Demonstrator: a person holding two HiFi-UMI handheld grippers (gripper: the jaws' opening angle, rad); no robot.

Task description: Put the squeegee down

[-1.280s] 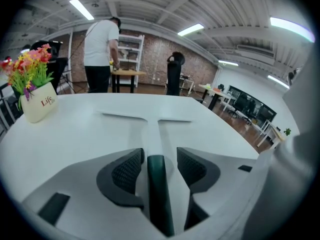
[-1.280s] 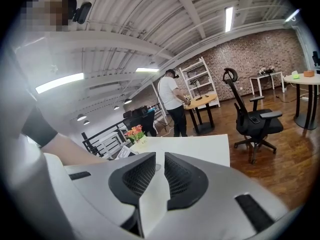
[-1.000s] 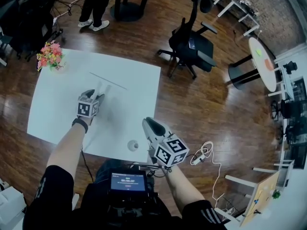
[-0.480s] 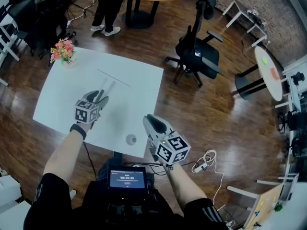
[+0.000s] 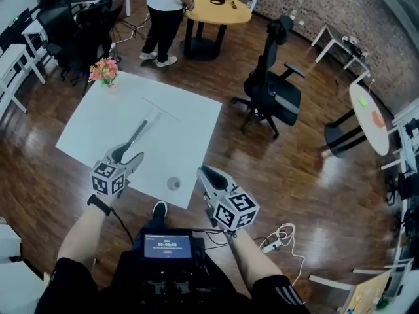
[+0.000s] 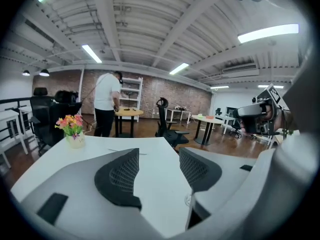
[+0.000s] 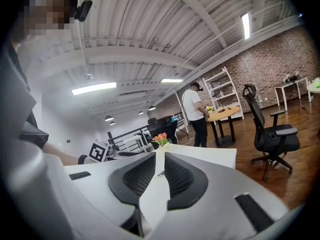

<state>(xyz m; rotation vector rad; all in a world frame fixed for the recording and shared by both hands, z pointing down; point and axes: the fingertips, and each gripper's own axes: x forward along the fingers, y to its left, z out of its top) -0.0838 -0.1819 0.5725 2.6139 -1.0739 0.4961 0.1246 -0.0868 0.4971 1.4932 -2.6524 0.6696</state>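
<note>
- The squeegee [image 5: 139,133] is lying flat on the white worktop [image 5: 190,123], with nothing gripping it. Its thin blade is stretching across the far part of the surface and its handle is pointing back toward the person.
- The left hand-held gripper [image 5: 127,152] is hovering just beyond the near end of that handle. Its jaws are standing wide apart and released, with only bare worktop showing between them in the left gripper view.
- The right hand-held gripper [image 5: 204,171] is hanging past the worktop's near right edge, well apart from the squeegee. Its jaws are drawn almost together with only a thin slit between them. Nothing is caught there, though the right gripper view is looking through the slit at the squeegee's handle farther off.
- A small round thing [image 5: 173,183] is sitting near the worktop's front edge, between the two grippers.
- A pot of pink and orange flowers [image 5: 103,70] is standing at the far left corner.
- Beyond the worktop, a black office chair [image 5: 272,93] is standing on the wooden floor to the right.
- A person [image 5: 163,12] is standing beside a round wooden table [image 5: 219,8] at the back.
</note>
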